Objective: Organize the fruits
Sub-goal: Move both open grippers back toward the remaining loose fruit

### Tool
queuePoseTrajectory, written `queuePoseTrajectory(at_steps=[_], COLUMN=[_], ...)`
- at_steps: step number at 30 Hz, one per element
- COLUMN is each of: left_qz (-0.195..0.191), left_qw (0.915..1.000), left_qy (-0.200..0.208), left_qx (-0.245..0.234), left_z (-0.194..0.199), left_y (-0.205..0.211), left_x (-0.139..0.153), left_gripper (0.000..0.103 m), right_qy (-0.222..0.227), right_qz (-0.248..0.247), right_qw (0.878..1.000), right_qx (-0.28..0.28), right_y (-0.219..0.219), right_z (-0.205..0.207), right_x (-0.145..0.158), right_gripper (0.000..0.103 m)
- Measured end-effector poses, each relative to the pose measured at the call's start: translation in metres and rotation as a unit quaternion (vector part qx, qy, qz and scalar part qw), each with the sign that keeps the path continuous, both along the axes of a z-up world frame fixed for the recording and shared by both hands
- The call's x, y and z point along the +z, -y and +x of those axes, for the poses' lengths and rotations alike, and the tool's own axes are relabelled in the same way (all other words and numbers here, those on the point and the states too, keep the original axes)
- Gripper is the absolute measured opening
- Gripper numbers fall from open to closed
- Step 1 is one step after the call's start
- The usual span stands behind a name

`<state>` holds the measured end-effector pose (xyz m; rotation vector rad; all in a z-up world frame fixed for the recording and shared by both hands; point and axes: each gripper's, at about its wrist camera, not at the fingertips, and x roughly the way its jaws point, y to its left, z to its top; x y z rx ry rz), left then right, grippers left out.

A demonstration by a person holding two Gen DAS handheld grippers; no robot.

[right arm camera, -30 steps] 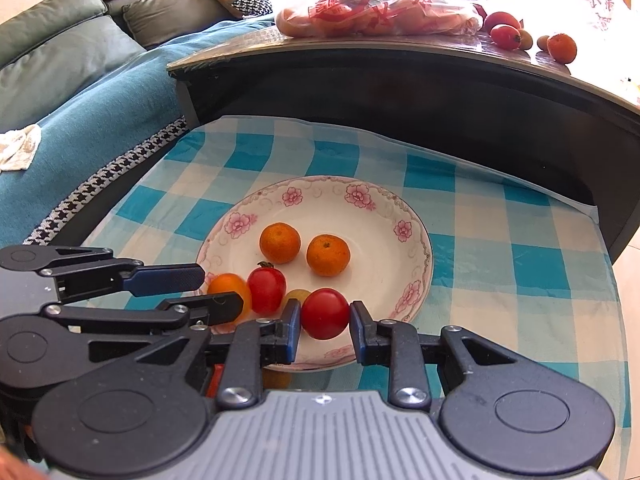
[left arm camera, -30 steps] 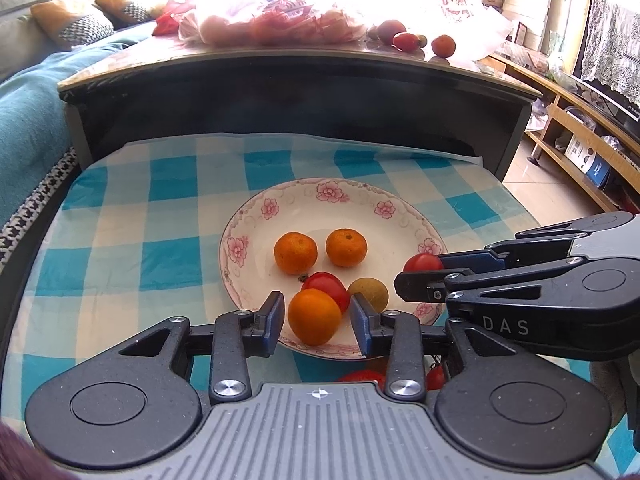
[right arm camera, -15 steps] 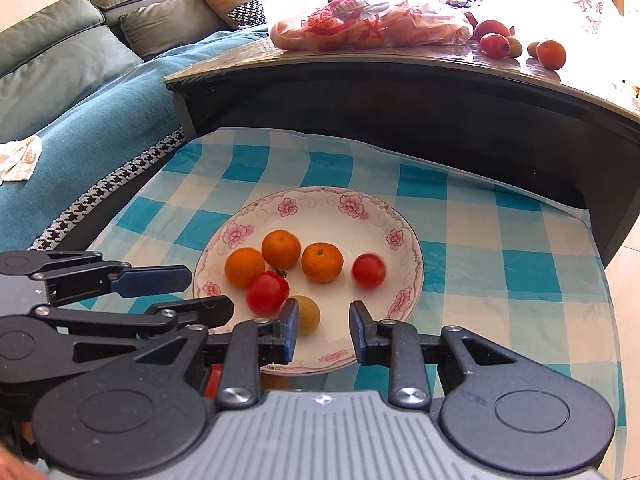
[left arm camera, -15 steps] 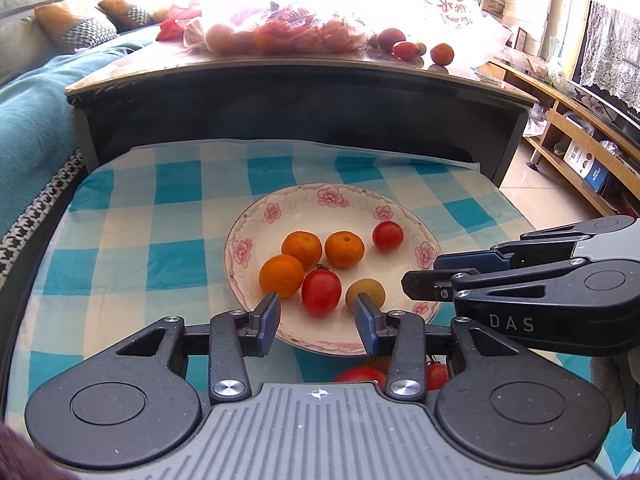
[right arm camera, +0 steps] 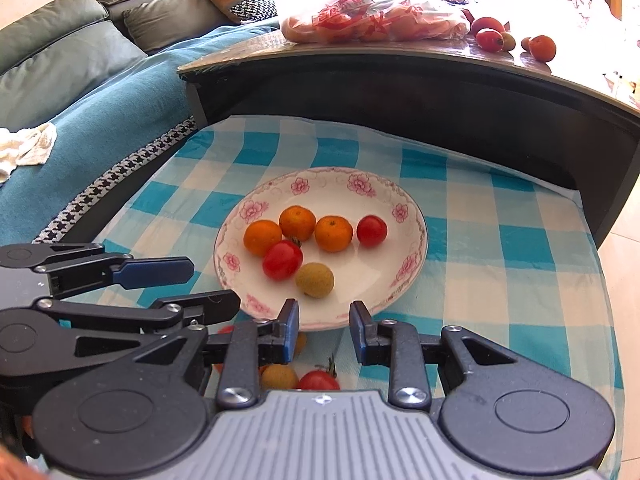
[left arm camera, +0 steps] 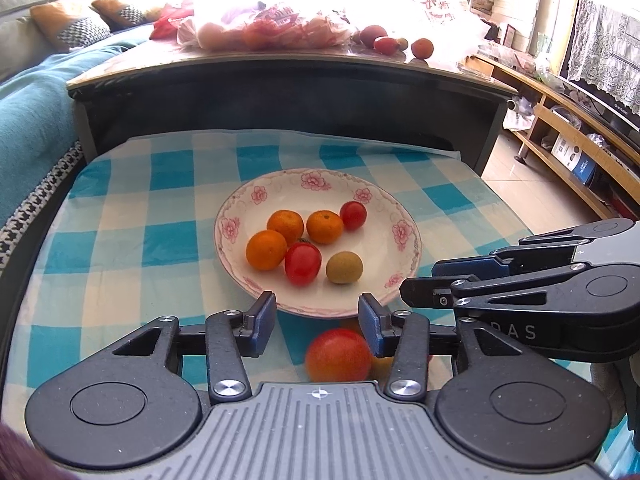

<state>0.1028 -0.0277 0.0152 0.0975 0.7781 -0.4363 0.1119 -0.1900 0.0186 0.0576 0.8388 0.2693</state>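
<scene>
A white floral plate (left arm camera: 384, 264) (right arm camera: 404, 280) on the blue checked cloth holds three oranges (left arm camera: 266, 249) (right arm camera: 262, 237), two red tomatoes (left arm camera: 303, 263) (right arm camera: 371, 231) and a yellow-green fruit (left arm camera: 344, 267) (right arm camera: 315, 279). My left gripper (left arm camera: 316, 318) is open and empty, just short of the plate's near rim, above a loose tomato (left arm camera: 338, 355). My right gripper (right arm camera: 324, 326) is open and empty beside it; loose fruits (right arm camera: 318, 380) lie under it on the cloth.
A dark table (left arm camera: 280, 80) rises behind the cloth, with a bag of fruit (left arm camera: 272, 32) and loose fruits (right arm camera: 542, 48) on top. A teal-covered sofa (right arm camera: 100, 120) lies to the left. A wooden shelf (left arm camera: 580, 152) stands at the right.
Both grippers let go of their fruit, an orange and a tomato, onto the plate, then drew back toward me. The plate now lies farther ahead of both.
</scene>
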Motion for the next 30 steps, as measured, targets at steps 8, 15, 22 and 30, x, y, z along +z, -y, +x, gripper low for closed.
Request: queuePoseTrajectory(at_steps=[8,15,22,30], left_qz=[-0.007,0.0,0.001,-0.012], left_qw=[0.9998,0.9994,0.9988,0.9986], left_qy=[-0.016,-0.034,-0.045,-0.051], left_qx=[-0.011,-0.012,-0.016,-0.007], left_z=[-0.006,-0.01,-0.006,0.001], left_y=[0.001,0.003,0.007,0.006], left_x=[-0.008,-0.02,-0.03,-0.035], left_gripper=[0.057,0.057,0.059,0.063], right_qy=[-0.013,-0.027,-0.037,-0.044], right_qz=[0.004,0.001,0.003,0.007], right_qw=[1.0,1.0,0.999,0.999], right_qx=[-0.011,-0.014,-0.024,-0.021], right_y=[0.006,0.01,0.02,0.02], right_z=[-0.013,-0.017,-0.02,-0.019], right_x=[-0.004,-0.009,-0.016,-0.021], right_gripper=[0.031,0.032,0.032,0.033])
